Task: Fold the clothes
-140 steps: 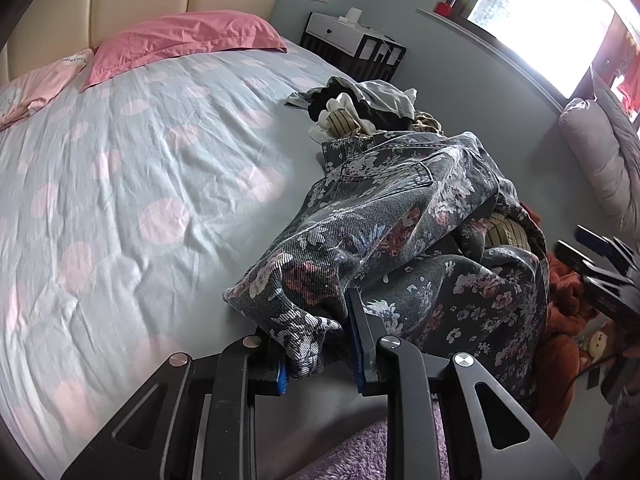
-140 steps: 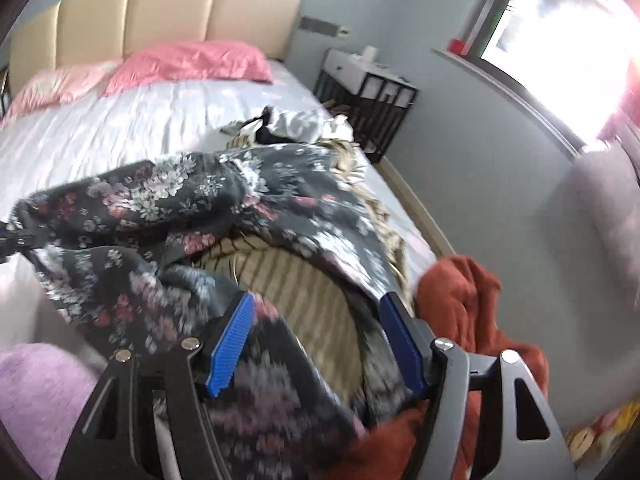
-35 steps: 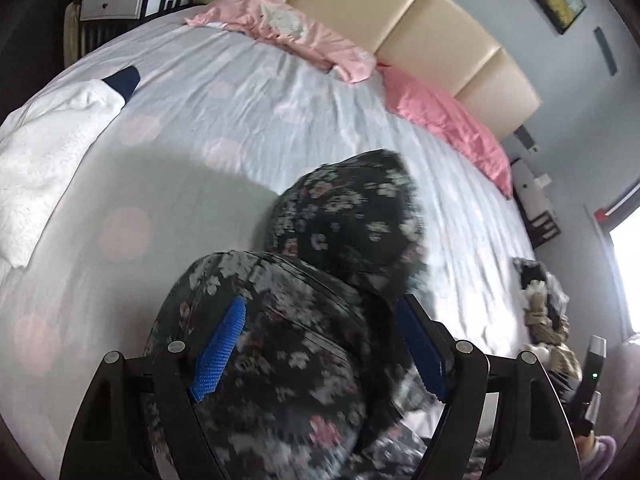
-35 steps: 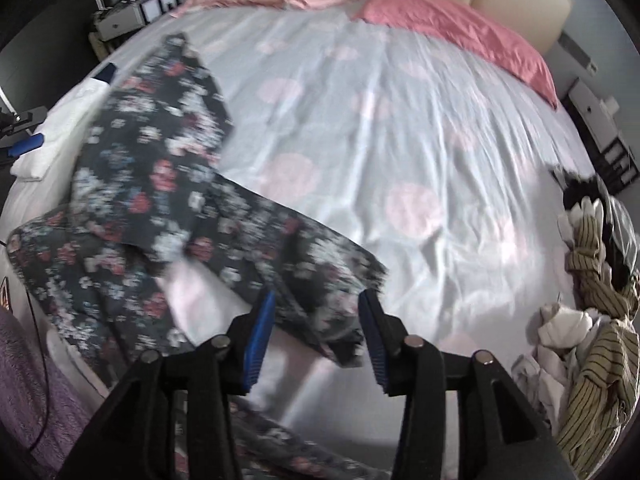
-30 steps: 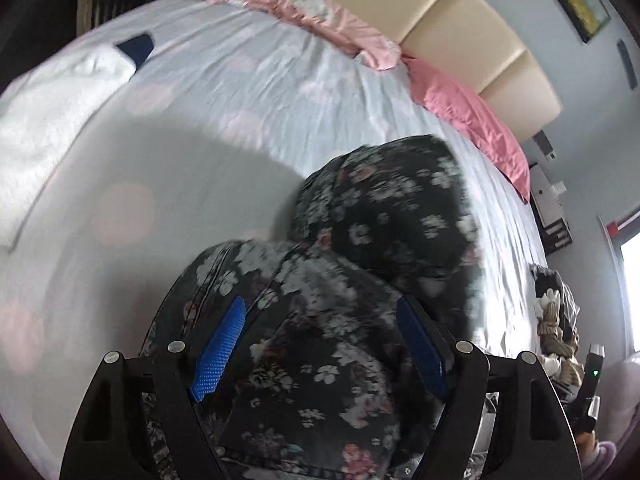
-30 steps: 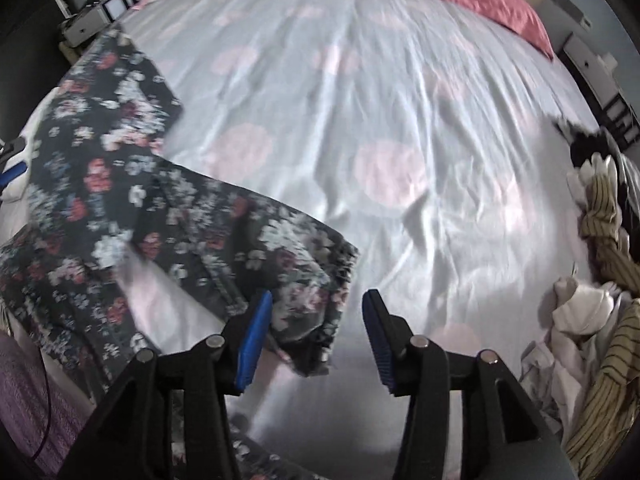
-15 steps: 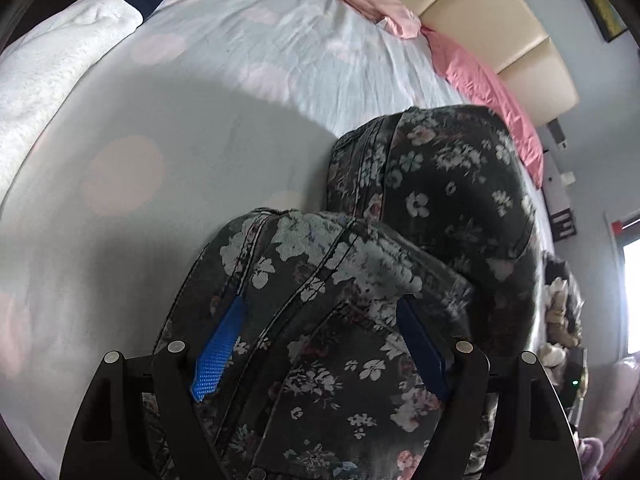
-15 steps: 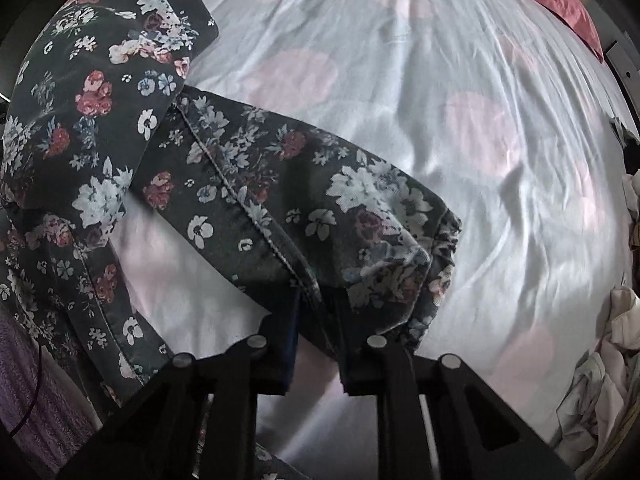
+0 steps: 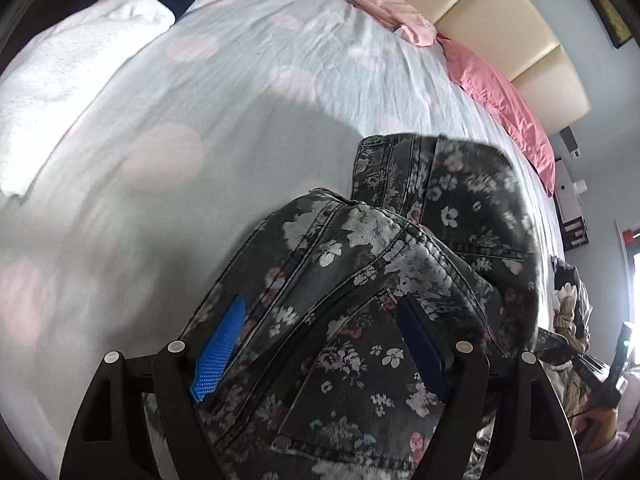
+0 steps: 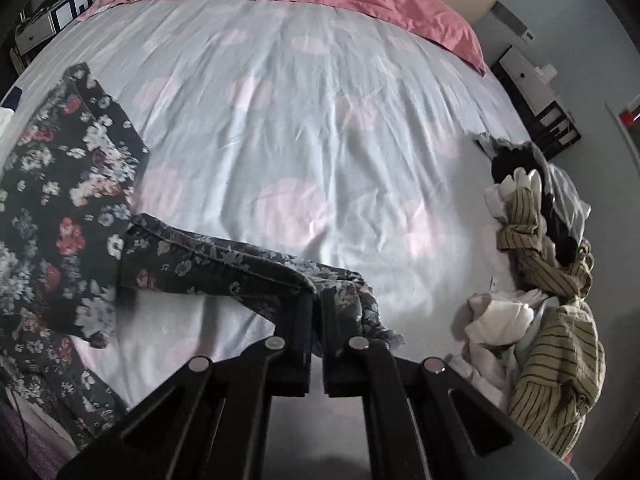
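On the bed, your right tool has just closed on a leg hem of the floral jeans, while your left tool stays wide above the waistband, so smoothing the leg can begin.

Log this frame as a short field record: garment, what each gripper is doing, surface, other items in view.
garment: floral jeans, spread partly flat on the bed
left gripper: open, jaws wide apart over the waistband area
right gripper: shut on a leg hem of the jeans
surface: pale sheet with pink dots
other items: unfolded clothes pile at the bed's right edge; white towel at the far left; pink pillows at the headboard
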A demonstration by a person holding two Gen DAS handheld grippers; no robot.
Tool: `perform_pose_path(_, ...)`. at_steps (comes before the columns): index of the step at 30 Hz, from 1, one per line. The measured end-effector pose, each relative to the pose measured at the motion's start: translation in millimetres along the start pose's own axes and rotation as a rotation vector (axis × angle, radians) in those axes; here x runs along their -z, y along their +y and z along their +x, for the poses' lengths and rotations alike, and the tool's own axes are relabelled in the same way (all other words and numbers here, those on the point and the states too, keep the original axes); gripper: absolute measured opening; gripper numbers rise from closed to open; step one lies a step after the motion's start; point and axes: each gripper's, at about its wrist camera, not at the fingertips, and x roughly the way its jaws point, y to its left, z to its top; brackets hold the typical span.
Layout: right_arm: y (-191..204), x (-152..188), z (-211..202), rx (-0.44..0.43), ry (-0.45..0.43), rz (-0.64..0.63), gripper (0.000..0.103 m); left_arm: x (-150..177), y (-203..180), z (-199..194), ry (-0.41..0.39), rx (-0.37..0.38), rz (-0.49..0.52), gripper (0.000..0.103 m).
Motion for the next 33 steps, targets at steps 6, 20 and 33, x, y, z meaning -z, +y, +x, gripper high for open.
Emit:
perform_pose_path(6,38,26,-16,-0.047,0.014,-0.152,0.009,8,-16,-30,-0.075,0.018,0.092,0.079)
perform_pose_path(20,145,120,-27,-0.289,0.206,-0.576,0.048,26,-22,-47,-0.092,0.01,0.122,0.079)
perform_pose_path(33,179,156,5,-0.187,0.291,-0.738,0.008,29,-23,-37,-0.065,-0.031,0.153,0.079)
